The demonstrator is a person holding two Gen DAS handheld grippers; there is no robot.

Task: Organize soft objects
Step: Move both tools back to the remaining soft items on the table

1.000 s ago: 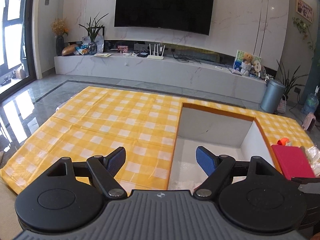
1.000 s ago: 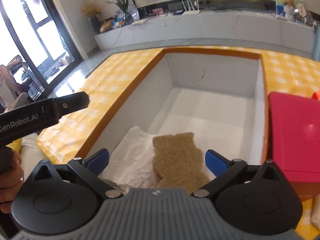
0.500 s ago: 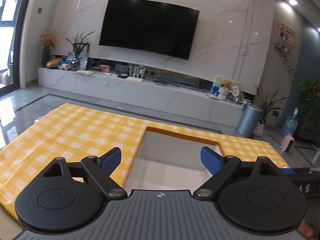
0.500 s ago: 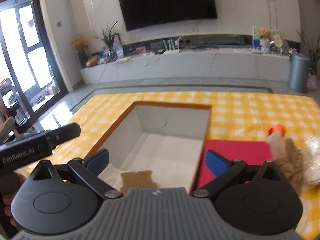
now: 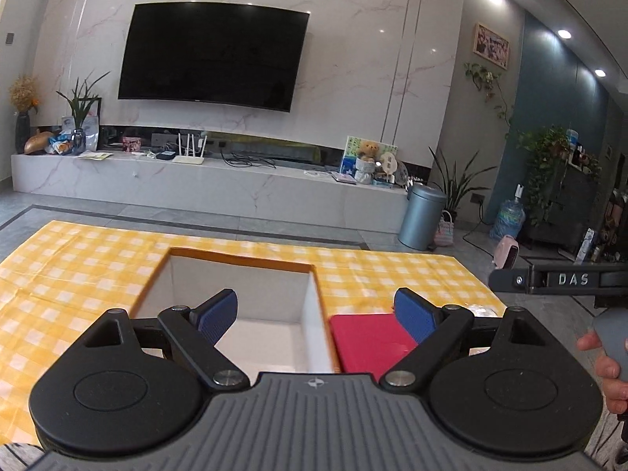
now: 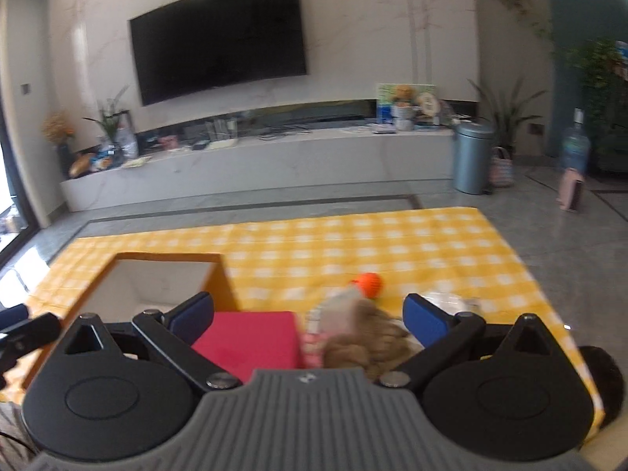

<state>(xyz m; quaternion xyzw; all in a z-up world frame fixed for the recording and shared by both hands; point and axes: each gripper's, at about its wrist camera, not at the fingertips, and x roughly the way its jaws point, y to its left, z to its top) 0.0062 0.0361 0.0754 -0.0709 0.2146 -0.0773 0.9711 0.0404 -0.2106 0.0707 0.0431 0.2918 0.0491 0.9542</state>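
Grippers both empty, blue pads wide apart: left gripper (image 5: 316, 316) hangs above the near edge of the box (image 5: 310, 329), right gripper (image 6: 308, 314) above the red pad (image 6: 247, 339). Box is open-topped with white walls, sunk in or set on the yellow checked cloth (image 5: 78, 271); its right wall runs just beside the red pad's (image 5: 369, 339) left edge. Soft things lie right of the red pad: a tan fuzzy heap (image 6: 365, 347) touching or just beside the pad's right edge, blurred; an orange ball (image 6: 371, 284) behind it; crinkled clear plastic (image 6: 451, 300) further right. Far half of the cloth (image 6: 392, 243) is bare to its far edge, floor beyond. Box contents are hidden by the gripper bodies. Right edge of cloth falls near the plastic.
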